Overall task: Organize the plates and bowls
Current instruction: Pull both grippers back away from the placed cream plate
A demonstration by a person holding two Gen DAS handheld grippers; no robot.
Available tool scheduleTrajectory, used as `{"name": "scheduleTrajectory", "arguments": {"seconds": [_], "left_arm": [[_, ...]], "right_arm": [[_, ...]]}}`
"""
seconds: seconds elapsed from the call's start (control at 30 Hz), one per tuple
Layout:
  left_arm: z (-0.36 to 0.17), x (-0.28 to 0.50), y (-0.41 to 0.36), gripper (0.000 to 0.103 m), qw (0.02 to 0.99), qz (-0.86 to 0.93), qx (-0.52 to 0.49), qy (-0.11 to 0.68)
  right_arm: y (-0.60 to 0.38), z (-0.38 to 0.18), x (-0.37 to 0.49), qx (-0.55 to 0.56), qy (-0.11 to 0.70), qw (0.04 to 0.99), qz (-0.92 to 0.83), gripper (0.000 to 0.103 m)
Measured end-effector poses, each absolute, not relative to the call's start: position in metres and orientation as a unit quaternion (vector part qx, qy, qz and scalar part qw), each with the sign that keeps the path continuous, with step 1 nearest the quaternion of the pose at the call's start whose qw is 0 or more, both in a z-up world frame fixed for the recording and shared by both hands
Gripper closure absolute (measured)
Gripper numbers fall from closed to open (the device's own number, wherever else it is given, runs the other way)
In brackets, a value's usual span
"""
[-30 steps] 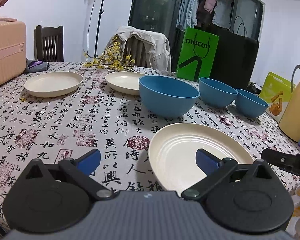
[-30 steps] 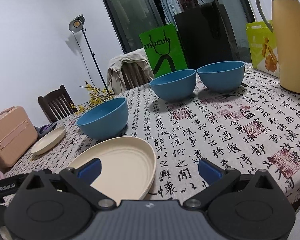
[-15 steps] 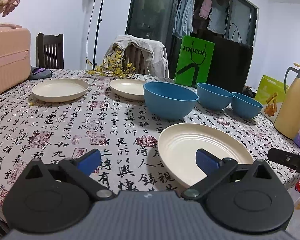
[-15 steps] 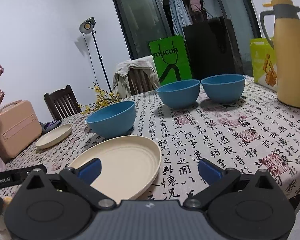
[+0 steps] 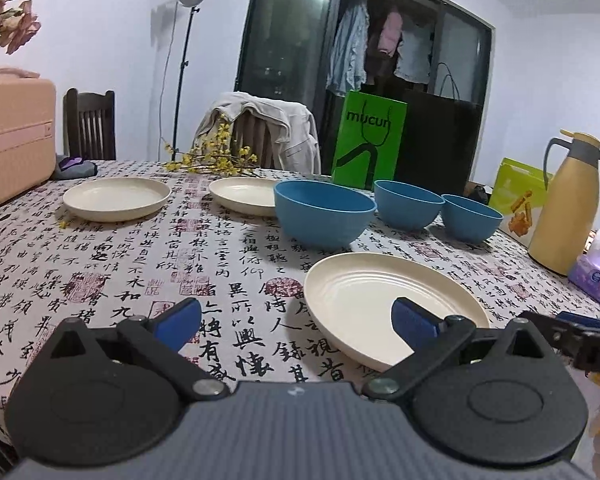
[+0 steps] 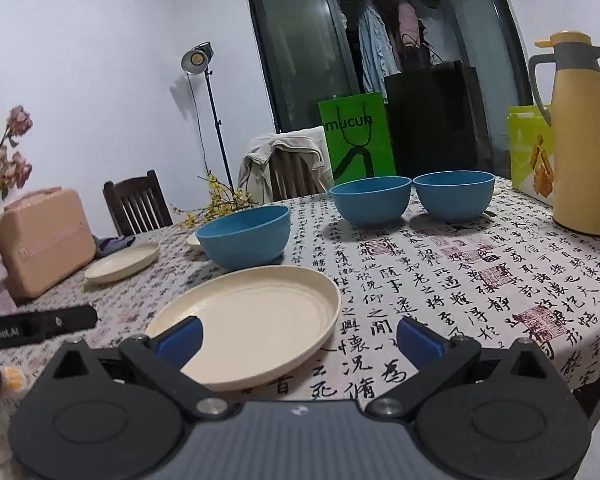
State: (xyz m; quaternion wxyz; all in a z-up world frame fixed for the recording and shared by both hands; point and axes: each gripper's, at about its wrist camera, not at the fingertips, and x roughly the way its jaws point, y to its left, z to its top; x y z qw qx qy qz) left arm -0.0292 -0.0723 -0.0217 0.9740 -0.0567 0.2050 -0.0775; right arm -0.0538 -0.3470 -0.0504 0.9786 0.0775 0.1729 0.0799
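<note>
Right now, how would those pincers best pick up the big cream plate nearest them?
By its raised rim, probably. The near plate lies flat on the tablecloth, so only the rim offers an edge to pinch. The near edge is free, while the big blue bowl stands just behind. The open left gripper could slide one finger under.

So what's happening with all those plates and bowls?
Someone is holding a claw tool in each hand at the table edge. The left claw and the right claw are both open and empty, near the closest cream plate. Two more cream plates and three blue bowls sit apart on the tablecloth. Nothing is stacked yet.
</note>
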Motion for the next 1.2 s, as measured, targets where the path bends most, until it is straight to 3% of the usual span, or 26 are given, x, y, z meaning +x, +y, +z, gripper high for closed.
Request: {"name": "scheduleTrajectory", "arguments": {"seconds": [0.27,1.2], "left_arm": [[-0.025,-0.026,-0.064,0.0,0.974,-0.07,-0.063,0.204],[-0.013,0.024,-0.038,0.0,0.972,-0.092,-0.051,0.208]], "right_arm": [[-0.341,-0.052,-0.062,0.072,0.146,0.984,0.072,0.0],[-0.345,-0.04,-0.009,0.093,0.171,0.976,0.101,0.0]]}}
